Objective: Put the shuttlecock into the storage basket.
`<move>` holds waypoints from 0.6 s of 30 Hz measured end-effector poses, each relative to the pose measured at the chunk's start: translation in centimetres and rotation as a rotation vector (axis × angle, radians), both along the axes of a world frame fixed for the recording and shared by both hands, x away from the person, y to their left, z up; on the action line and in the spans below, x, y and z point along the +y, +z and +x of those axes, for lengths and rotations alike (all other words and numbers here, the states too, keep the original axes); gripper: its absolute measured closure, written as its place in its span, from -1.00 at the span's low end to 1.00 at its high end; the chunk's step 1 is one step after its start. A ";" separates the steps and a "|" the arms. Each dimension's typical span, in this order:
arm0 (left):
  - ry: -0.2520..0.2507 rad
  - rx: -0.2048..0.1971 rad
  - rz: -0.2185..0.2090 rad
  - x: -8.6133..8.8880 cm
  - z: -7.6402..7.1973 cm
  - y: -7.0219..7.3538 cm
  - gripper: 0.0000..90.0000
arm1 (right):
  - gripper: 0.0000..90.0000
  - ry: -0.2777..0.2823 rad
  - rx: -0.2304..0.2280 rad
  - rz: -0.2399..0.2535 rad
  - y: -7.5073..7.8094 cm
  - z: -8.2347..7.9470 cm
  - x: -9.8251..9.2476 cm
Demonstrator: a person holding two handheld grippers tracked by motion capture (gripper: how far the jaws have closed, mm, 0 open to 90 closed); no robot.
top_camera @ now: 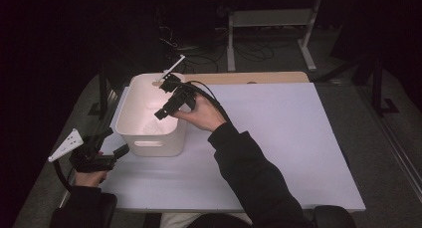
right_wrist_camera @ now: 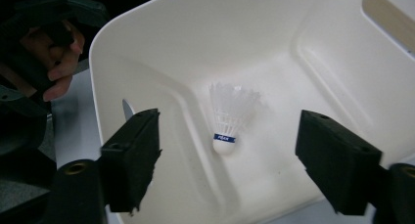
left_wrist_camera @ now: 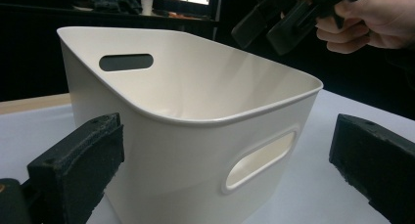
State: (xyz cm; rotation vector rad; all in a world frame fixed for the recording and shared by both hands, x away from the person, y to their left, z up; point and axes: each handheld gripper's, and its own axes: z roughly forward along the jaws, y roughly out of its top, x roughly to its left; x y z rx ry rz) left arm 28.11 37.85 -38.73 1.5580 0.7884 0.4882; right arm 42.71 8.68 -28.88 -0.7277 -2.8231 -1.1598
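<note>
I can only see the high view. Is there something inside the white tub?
Observer: Yes, a white shuttlecock with a blue band lies on the floor of the white tub, seen in the right gripper view.
Operator: Is the right gripper holding it?
Observer: No. The right gripper hangs above it with jaws wide apart and nothing between the pads.
Operator: And what about the other one?
Observer: The left gripper is open too, its jaws standing either side of a corner of the tub without touching it.
</note>
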 end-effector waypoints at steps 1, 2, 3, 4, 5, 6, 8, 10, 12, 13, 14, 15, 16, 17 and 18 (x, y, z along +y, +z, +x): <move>0.000 0.000 0.000 0.0 0.0 0.0 -1.00 | -0.59 0.003 -0.004 0.004 0.1 0.0 -0.1; 0.000 0.000 0.001 0.0 0.0 0.0 -1.00 | -0.62 0.004 -0.014 0.012 0.2 -0.1 -0.3; 0.000 -0.001 0.000 0.0 0.0 0.0 -1.00 | -0.67 0.005 -0.025 0.017 0.4 -0.2 -0.4; 0.001 -0.002 0.000 0.0 0.0 0.0 -1.00 | -0.69 0.001 -0.032 0.020 0.5 -0.2 -0.5; 0.001 -0.001 -0.001 0.0 0.0 0.0 -1.00 | -0.70 0.001 -0.036 0.025 0.6 -0.3 -0.7; 0.001 -0.001 -0.001 0.0 0.0 0.0 -1.00 | -0.70 0.001 -0.036 0.025 0.6 -0.3 -0.7; 0.000 -0.002 -0.001 0.0 0.0 0.0 -1.00 | -0.84 -0.006 -0.054 0.033 1.0 -0.5 -1.2; 0.001 -0.001 -0.001 0.0 0.0 0.0 -1.00 | -0.96 -0.008 -0.064 0.032 1.1 -0.6 -1.5; 0.002 0.000 -0.002 0.0 0.0 0.0 -1.00 | -0.98 -0.012 -0.081 0.020 1.2 -0.8 -1.8; 0.002 0.001 -0.002 0.0 0.0 0.0 -1.00 | -1.00 -0.016 -0.091 0.020 1.3 -0.8 -2.0; 0.003 0.001 0.000 0.0 0.0 0.0 -1.00 | -1.00 -0.019 -0.092 0.028 1.3 -0.8 -2.3; 0.003 0.001 0.001 0.0 0.0 0.0 -1.00 | -1.00 -0.025 -0.089 0.041 1.4 -0.9 -2.6; 0.003 0.001 0.000 0.0 0.0 0.0 -1.00 | -1.00 -0.030 -0.094 0.050 1.5 -0.9 -2.9; 0.003 0.001 -0.001 0.0 0.0 0.0 -1.00 | -1.00 -0.033 -0.098 0.058 1.5 -0.9 -3.1; 0.004 0.001 -0.002 0.0 0.0 0.0 -1.00 | -1.00 -0.038 -0.096 0.062 1.6 -0.9 -3.4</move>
